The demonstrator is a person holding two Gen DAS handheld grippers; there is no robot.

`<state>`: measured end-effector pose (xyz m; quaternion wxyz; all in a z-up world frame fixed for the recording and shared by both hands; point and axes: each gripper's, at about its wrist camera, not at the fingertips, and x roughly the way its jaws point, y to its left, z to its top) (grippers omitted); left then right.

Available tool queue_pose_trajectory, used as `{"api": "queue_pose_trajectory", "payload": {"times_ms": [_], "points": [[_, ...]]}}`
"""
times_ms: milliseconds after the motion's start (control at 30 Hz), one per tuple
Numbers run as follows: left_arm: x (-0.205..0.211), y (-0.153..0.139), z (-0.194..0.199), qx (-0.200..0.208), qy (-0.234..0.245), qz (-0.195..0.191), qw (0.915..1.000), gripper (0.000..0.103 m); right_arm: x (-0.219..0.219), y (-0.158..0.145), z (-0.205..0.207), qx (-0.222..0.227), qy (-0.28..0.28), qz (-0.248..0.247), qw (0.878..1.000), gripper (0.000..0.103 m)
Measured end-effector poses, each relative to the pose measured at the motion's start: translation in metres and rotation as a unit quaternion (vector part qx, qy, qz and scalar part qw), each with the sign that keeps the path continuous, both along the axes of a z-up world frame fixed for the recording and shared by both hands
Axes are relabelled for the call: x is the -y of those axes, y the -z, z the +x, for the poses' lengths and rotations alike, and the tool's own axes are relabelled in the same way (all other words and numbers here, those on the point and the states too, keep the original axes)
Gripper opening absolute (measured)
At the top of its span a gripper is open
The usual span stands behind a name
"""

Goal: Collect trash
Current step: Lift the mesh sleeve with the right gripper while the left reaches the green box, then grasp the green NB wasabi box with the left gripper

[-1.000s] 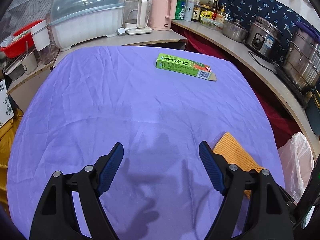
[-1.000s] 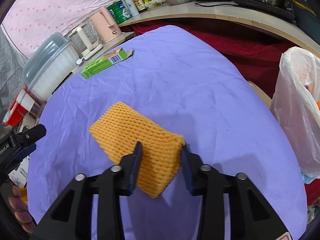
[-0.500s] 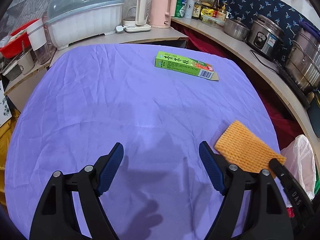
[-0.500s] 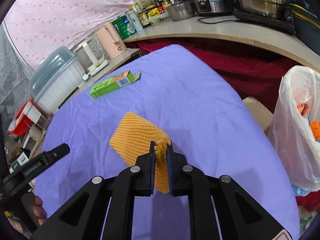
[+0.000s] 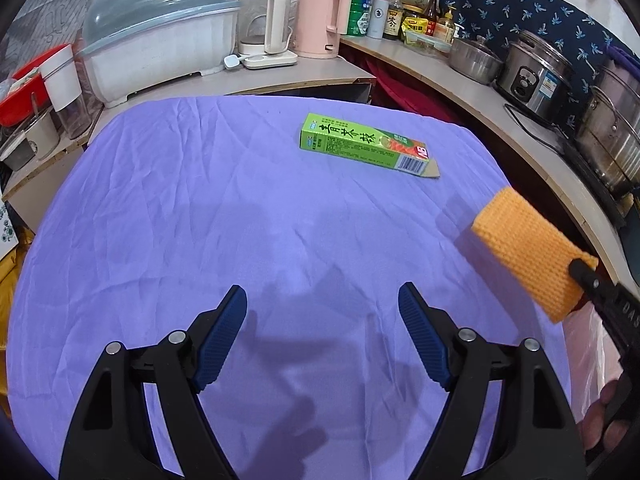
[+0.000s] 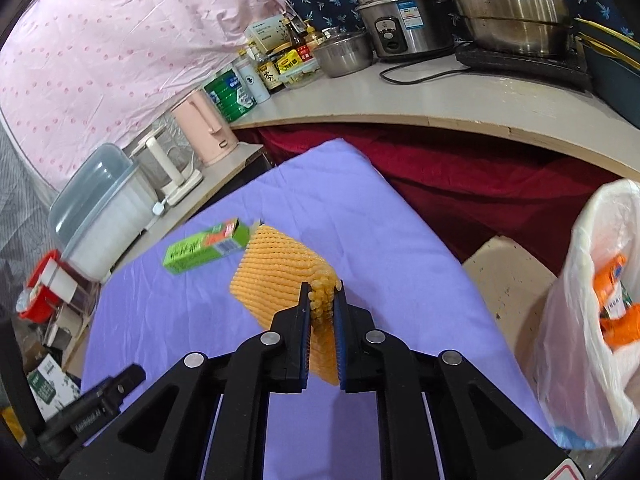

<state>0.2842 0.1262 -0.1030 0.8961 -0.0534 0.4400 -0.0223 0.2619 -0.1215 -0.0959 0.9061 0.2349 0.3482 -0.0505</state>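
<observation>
Right gripper (image 6: 321,294) jaws clamped on orange foam net (image 6: 276,268), lifted above table (image 5: 200,208); net's near end hidden between jaws. Left gripper (image 5: 322,304) jaws wide, holding nothing. Green carton (image 5: 360,146) lies far on table. Trash bag (image 6: 592,320) at right, partly cut off.

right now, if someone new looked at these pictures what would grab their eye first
The orange foam net stands out most, pinched at one corner by the right gripper and held above the purple tablecloth. Beyond it a green carton lies flat on the cloth. To the right, past the table edge, a white trash bag hangs open with orange trash inside, while the left gripper hovers open and empty.
</observation>
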Motion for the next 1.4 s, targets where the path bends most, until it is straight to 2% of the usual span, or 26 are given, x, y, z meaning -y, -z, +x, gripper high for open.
{"api": "queue_pose_trajectory", "payload": {"times_ms": [133,367,533,667,767,900,1100,1200,1300,1400], "points": [[0.002,-0.003,0.025,0.003,-0.009,0.001,1.0000,0.074,0.004,-0.008,0.042,0.015,0.000,0.004,1.000,0.011],[0.004,-0.010,0.096,0.009,-0.035,-0.004,0.9993,0.074,-0.005,-0.015,0.127,0.024,-0.013,-0.025,0.999,0.011],[-0.001,-0.008,0.142,0.007,-0.057,-0.004,0.9984,0.074,-0.017,-0.001,0.189,0.011,-0.041,-0.045,0.998,0.010],[-0.006,-0.006,0.160,0.009,-0.068,-0.013,0.9976,0.074,-0.026,0.019,0.226,-0.007,-0.066,-0.028,0.997,0.010],[-0.009,-0.005,0.164,0.009,-0.071,-0.017,0.9973,0.074,-0.037,0.040,0.243,-0.038,-0.093,-0.011,0.995,0.010],[-0.014,-0.006,0.159,0.011,-0.073,-0.026,0.9970,0.074,-0.055,0.058,0.229,-0.063,-0.137,-0.003,0.988,0.010],[-0.018,-0.009,0.141,0.009,-0.072,-0.038,0.9966,0.079,-0.074,0.059,0.172,-0.067,-0.181,0.013,0.981,0.011],[-0.013,-0.005,0.132,-0.001,-0.064,-0.039,0.9972,0.079,-0.080,0.057,0.144,-0.067,-0.183,0.010,0.981,0.010],[-0.005,0.004,0.123,-0.015,-0.060,-0.037,0.9974,0.084,-0.085,0.057,0.120,-0.067,-0.181,0.006,0.981,0.011],[0.002,0.015,0.118,-0.028,-0.060,-0.028,0.9974,0.085,-0.085,0.059,0.101,-0.069,-0.162,-0.010,0.984,0.010]]}}
